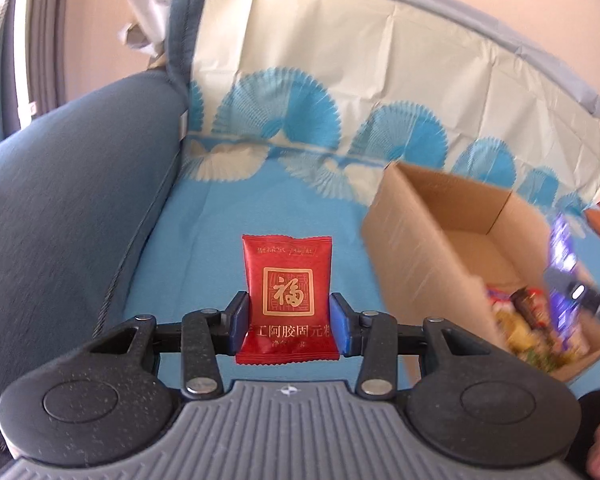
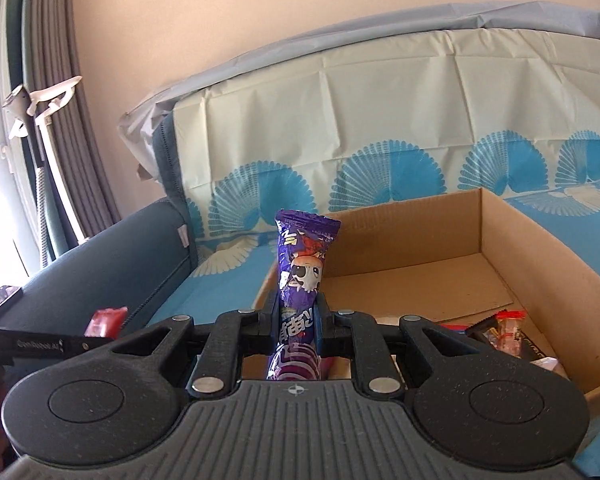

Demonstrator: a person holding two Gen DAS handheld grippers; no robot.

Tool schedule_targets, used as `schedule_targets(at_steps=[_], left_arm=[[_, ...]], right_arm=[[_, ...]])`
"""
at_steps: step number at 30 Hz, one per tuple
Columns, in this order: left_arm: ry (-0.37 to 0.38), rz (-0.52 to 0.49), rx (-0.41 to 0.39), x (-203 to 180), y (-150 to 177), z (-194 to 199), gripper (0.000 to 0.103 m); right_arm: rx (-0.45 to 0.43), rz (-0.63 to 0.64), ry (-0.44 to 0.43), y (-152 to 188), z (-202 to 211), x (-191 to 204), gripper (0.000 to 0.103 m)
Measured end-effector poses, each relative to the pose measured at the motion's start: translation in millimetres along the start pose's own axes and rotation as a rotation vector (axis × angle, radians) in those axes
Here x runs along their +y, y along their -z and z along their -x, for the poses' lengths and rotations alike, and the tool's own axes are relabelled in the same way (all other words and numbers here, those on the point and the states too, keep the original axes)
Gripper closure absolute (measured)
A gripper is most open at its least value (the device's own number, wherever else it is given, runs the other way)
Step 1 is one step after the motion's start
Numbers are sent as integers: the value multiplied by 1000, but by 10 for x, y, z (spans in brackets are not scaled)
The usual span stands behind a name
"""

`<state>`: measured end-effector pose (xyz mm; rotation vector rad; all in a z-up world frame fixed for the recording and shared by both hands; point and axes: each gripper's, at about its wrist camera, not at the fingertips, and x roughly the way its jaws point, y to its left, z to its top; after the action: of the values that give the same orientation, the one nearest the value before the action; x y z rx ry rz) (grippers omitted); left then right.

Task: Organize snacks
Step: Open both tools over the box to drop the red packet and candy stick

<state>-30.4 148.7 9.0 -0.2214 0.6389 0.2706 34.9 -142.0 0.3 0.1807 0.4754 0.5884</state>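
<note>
Holding one snack apiece, both grippers sit near a cardboard box (image 2: 540,248) that rests on a blue fan-print cloth (image 1: 236,216) spread over a sofa seat. The left gripper (image 1: 288,320) pinches a red snack packet (image 1: 287,300) by its side edges, blue pads pressed against the foil, packet upright and flat to the camera; gripping the edges likely keeps the thin pouch from folding. It hangs above the cloth to the left of the box, not yet over the opening. The right gripper (image 2: 299,328) has its jaws squeezed close on a purple snack packet (image 2: 302,276), clamped at the narrow waist so the puffed top stands up and the lower end hangs below the jaws. This one seems to be at the box's near-left corner, probably set for a drop inside. Several wrapped snacks (image 2: 508,332) already lie in the near end of the box, the far end bare, so sorting looks partly done. The dark blue sofa armrest (image 1: 60,184) bounds the cloth on the left. Motion blur smears the box contents in the left view.
</note>
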Motion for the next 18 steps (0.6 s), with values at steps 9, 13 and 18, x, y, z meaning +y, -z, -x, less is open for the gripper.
schedule_targets(at_steps=[9,13,18], left_arm=[[175,-94,-111,-1201,-717,-46,56],[248,-139,-143,-1772,-953,-94,55],[300,-154,-130,-2158,-939,-89,19]], right_arm=[[-42,-106,146,-26,7,-310,86],[-112,-146,222,-63,88,-429,84],[-153,-194,320,-62,149,-541,38]])
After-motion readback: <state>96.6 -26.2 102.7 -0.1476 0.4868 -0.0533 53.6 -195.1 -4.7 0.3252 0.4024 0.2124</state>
